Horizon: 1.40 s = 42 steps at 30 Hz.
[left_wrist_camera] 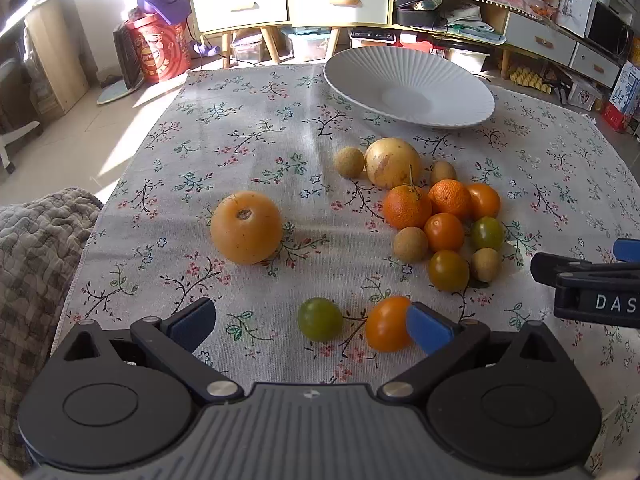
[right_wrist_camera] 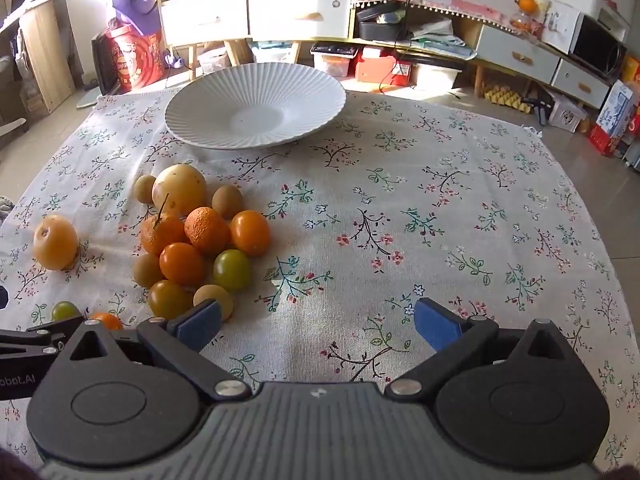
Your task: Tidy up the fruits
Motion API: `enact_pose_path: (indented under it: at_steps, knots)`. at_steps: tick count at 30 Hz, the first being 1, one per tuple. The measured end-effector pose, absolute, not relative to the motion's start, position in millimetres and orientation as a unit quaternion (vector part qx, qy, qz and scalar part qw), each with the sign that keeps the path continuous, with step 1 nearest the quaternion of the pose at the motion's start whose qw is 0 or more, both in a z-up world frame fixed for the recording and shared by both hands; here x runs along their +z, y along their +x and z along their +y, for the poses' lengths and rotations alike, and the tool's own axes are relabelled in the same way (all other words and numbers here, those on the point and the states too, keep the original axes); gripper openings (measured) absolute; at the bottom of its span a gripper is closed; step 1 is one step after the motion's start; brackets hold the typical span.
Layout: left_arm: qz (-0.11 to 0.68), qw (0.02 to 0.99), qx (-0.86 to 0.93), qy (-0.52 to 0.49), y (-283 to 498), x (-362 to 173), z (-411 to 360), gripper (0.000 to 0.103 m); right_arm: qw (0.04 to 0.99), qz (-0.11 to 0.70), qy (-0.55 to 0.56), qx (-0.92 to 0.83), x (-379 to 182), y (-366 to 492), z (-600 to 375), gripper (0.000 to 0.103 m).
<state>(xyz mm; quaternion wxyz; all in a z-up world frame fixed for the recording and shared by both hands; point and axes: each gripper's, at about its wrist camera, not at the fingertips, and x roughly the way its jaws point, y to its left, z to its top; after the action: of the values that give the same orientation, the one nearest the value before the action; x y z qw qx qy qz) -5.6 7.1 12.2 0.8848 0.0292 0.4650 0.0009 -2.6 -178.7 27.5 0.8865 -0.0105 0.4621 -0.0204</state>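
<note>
Left gripper jaws spread wide, green tomato and orange tomato lying between them, right gripper jaws released over the tabletop, white plate seen unfilled.

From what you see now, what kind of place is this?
Probably a home living room: a floral tablecloth with loose fruit and a white plate, and behind it a low cabinet with drawers full of household clutter.
</note>
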Motion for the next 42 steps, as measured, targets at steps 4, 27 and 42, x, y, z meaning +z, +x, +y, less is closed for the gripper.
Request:
enact_pose_path:
  at_steps: [4,27,42]
  knots:
    - [0.464,0.885,0.001,0.034,-5.3,11.7,6.3,0.096,0.887,0.461,-0.004,-0.022,28.5,-1.3,-179.6,0.103]
    - [0.471,0.882,0.0,0.036,-5.4,8.4,9.1,0.096,0.883,0.469,-0.007,-0.022,24.0,-4.0,-175.1,0.103]
    - [0.471,0.881,-0.001,0.037,-5.8,7.3,8.1,0.096,0.883,0.47,-0.008,-0.021,24.2,-4.4,-174.9,0.103]
